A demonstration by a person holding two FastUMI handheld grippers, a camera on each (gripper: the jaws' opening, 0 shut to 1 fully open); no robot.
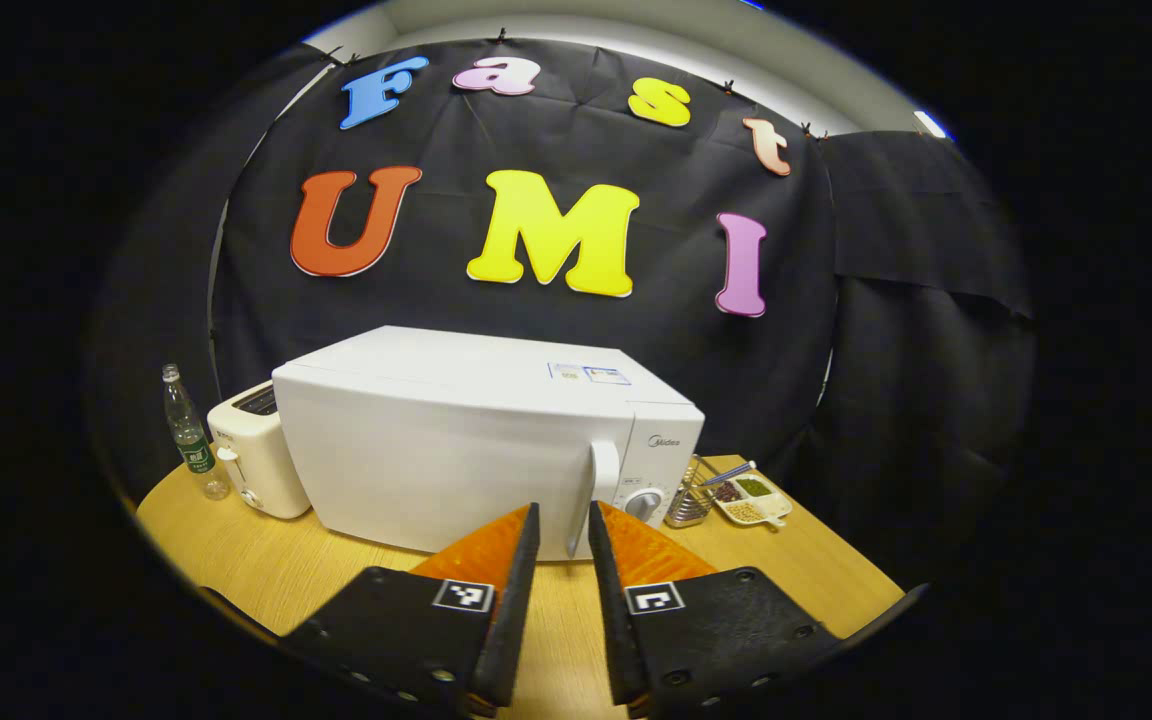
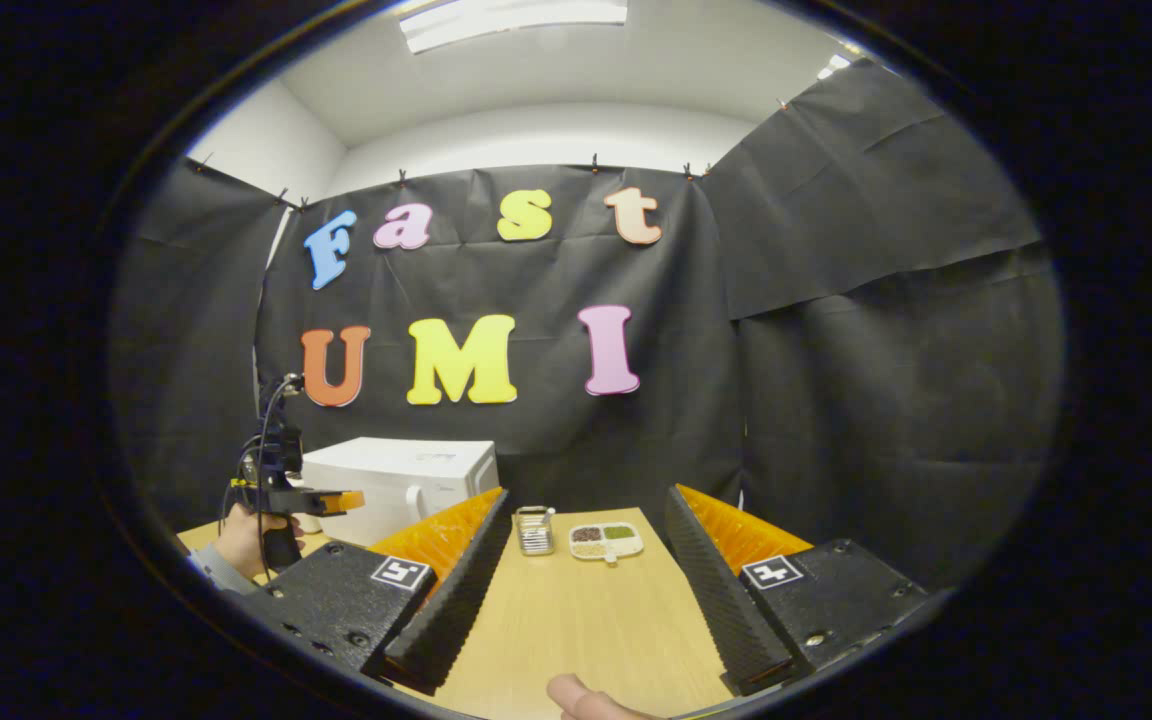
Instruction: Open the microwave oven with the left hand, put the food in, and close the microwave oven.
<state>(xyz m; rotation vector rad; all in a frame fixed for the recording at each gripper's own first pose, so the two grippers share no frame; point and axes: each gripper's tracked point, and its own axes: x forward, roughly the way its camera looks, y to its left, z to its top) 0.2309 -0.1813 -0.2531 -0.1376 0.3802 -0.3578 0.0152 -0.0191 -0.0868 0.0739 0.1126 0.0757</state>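
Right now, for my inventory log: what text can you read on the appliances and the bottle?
Nothing reads clearly enough to quote.
Brand mark on the microwave front: too small.
Sticker on its top: blurred.
Bottle label: too small.
Print on the toaster: too small.

The microwave oven (image 1: 476,440) carries a "Midea" brand mark.

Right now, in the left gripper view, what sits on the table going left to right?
Bottle → toaster → microwave oven, door shut, its handle near the right edge → wire rack → divided food tray.
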